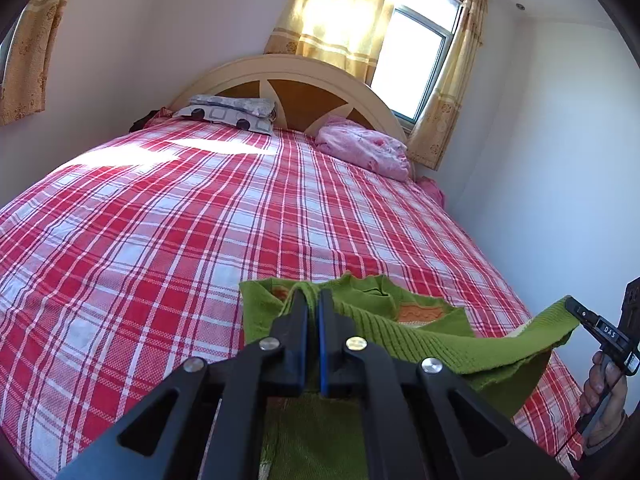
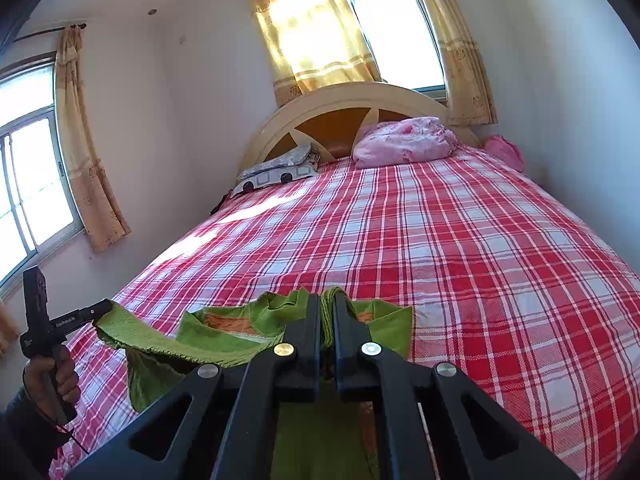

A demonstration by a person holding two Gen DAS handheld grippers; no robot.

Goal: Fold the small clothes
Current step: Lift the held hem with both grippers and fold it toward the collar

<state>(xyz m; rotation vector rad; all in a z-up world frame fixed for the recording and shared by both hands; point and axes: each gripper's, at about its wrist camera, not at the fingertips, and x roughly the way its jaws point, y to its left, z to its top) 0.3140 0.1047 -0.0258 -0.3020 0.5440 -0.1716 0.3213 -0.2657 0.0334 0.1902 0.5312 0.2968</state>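
A small green knitted sweater [image 1: 432,332] with an orange pattern is held up over the near edge of the bed, stretched between both grippers. My left gripper [image 1: 313,298] is shut on its left edge; it also shows at the left of the right wrist view [image 2: 105,305]. My right gripper [image 2: 327,298] is shut on its right edge; it also shows at the right of the left wrist view [image 1: 570,303]. The sweater [image 2: 224,340] sags between them and hangs below both jaws.
The bed has a red and white plaid sheet [image 1: 200,220] and a curved headboard [image 1: 296,76]. A grey patterned pillow [image 1: 228,112] and a crumpled pink blanket [image 1: 364,148] lie at its head. White walls and curtained windows [image 2: 396,36] surround it.
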